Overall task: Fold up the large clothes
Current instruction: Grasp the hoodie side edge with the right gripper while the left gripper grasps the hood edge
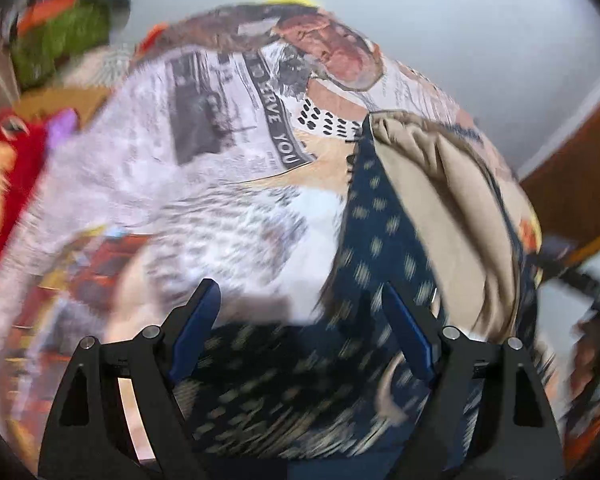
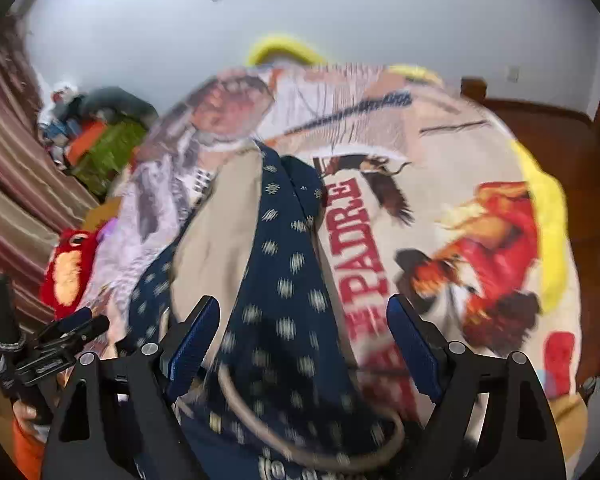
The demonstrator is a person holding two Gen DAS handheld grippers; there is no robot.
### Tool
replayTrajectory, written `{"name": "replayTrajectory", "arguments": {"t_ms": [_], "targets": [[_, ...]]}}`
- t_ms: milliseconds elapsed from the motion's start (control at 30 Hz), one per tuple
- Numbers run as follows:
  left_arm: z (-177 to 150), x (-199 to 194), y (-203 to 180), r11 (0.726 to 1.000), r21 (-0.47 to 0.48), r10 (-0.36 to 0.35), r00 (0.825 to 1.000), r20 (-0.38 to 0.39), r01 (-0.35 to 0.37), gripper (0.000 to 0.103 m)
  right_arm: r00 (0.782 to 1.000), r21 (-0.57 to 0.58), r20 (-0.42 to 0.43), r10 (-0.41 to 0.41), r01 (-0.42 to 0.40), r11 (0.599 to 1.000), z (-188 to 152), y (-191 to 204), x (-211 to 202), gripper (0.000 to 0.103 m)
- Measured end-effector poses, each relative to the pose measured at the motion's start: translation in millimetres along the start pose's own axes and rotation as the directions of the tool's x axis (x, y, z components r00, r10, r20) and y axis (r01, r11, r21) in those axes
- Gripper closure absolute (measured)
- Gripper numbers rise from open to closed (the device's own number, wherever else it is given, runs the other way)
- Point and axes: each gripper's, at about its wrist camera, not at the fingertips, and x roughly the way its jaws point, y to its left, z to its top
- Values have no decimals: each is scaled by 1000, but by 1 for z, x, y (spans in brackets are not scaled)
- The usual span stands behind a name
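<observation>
A dark navy garment with pale dots and a tan lining (image 1: 380,240) lies on a printed bedspread (image 1: 220,140). In the right wrist view the same garment (image 2: 288,280) runs away from me, tan lining (image 2: 216,240) to its left. My left gripper (image 1: 300,300) is open, its fingers astride the navy cloth near its edge, holding nothing. My right gripper (image 2: 304,316) is open over the garment's near end, where a tan cord loop (image 2: 300,452) lies. The left gripper also shows at the lower left of the right wrist view (image 2: 60,336). Both views are motion-blurred.
A red plush toy (image 2: 72,268) and a green and orange pile (image 2: 104,148) sit left of the bed. A striped curtain (image 2: 16,184) hangs at far left. A wooden bed frame (image 2: 540,128) stands at right. A yellow edge (image 2: 548,232) borders the bedspread.
</observation>
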Motion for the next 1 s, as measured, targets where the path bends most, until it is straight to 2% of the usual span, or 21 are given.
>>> {"name": "replayTrajectory", "arguments": {"t_ms": [133, 233, 300, 333, 367, 400, 433, 467, 500, 567, 633, 700, 767, 867, 1000], "targets": [[18, 39, -8, 996, -66, -69, 997, -47, 65, 20, 998, 53, -64, 21, -17, 998, 21, -1, 53, 19], [26, 53, -20, 995, -67, -68, 998, -16, 67, 20, 998, 96, -53, 27, -22, 995, 26, -6, 76, 19], [28, 59, -29, 995, -48, -90, 996, -9, 89, 20, 999, 111, 6, 49, -49, 993, 27, -5, 77, 24], [28, 61, -35, 994, -42, -98, 995, -15, 97, 22, 997, 118, 19, 77, -79, 990, 26, -5, 76, 38], [27, 62, -40, 994, -31, -108, 994, -15, 108, 31, 994, 123, 32, 104, -107, 987, 25, -3, 76, 49], [24, 61, -48, 994, -8, -110, 994, -8, 110, 37, 991, 124, 42, 124, -129, 984, 24, -1, 76, 55], [22, 59, -56, 995, 17, -100, 995, -3, 100, 53, 989, 115, 47, 141, -146, 983, 23, 3, 75, 63], [19, 55, -63, 994, 48, -95, 995, 2, 95, 77, 988, 105, 46, 145, -149, 983, 22, 6, 74, 69], [17, 50, -70, 992, 90, -91, 996, 3, 90, 86, 988, 82, 52, 143, -147, 986, 19, 11, 71, 72], [14, 37, -77, 987, 129, -95, 995, 4, 94, 88, 986, 59, 57, 156, -159, 985, 15, 15, 64, 81], [10, 16, -77, 984, 122, -130, 991, 5, 129, 88, 981, 49, 67, 185, -188, 981, 10, 19, 48, 86], [1, -8, -74, 976, 121, -183, 983, -1, 182, 88, 976, 33, 79, 202, -206, 978, 4, 25, 30, 87], [-16, -35, -72, 963, 159, -220, 975, -18, 220, 88, 972, 0, 79, 224, -224, 975, -6, 34, 10, 87], [-46, -64, -71, 951, 212, -219, 974, -55, 225, 88, 968, -90, 64, 243, -237, 967, -34, 53, -30, 87], [-93, -89, -63, 942, 237, -211, 969, -129, 237, 88, 969, -134, 9, 248, -244, 960, -81, 59, -62, 87]]}}
